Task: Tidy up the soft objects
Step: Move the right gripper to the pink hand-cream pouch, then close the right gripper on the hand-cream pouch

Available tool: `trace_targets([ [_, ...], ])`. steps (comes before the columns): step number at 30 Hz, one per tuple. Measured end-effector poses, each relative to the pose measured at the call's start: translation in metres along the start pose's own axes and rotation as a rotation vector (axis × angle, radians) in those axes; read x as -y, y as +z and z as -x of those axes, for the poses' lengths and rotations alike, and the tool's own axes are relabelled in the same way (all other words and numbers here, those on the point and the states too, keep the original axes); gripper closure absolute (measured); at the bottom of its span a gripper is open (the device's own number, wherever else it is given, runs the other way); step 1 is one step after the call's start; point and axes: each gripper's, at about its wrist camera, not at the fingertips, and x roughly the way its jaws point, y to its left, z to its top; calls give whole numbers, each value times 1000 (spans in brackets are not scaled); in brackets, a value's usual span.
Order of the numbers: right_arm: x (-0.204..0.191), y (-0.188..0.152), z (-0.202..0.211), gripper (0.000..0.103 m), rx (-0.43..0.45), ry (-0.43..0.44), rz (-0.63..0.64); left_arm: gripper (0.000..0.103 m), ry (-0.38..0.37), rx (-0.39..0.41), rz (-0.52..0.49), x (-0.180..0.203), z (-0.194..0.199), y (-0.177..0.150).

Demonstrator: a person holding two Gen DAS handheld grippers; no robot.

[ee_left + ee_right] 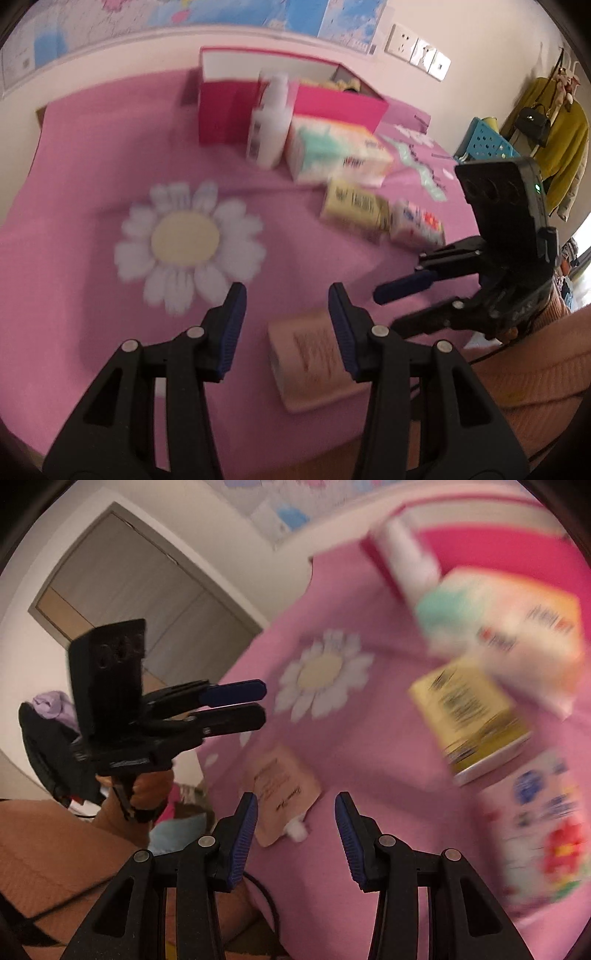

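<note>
A beige spouted pouch (310, 363) (280, 786) lies flat on the pink bedspread (74, 166), its white cap (297, 830) towards me. My left gripper (286, 321) hovers open just above the pouch's left side, nothing between its pads. My right gripper (295, 827) is open over the capped end, also holding nothing. Each gripper shows in the other's view: the right one (391, 306) beside the pouch, the left one (264, 701) above it. Farther off lie a yellow pack (354, 208) (476, 716), a small floral pack (417, 223) (543, 834) and a large tissue pack (336, 155) (509, 627).
An open pink box (291, 103) (498, 554) stands at the far side with a white bottle (271, 122) (410, 557) upright before it. A daisy print (188, 236) marks the spread. A blue crate (484, 140) and hanging clothes are at right. The spread's edge is close.
</note>
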Motion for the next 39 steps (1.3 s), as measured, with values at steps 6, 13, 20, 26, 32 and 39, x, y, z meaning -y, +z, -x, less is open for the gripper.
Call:
trace_targets([
  [6,0,-9,-22,59,-21,14,-37,55,-57,-62,31,-3,-3,-23],
  [13,-4,-5,-29,61,-26,15,-25,64,-82,-112,22,6,-13,-34],
  [20,-1,-7,-26,62,6,10,-48,64,-98,-99,32,10,-20,-25],
  [26,10,-6,-6,63,77,-22,-79,64,-127,-76,38,18,-34,-8],
  [32,25,-6,7,69,114,-74,-108,64,-102,-90,23,23,-49,0],
  [39,32,-9,9,70,111,-80,-138,64,-84,-79,47,14,-37,-5],
])
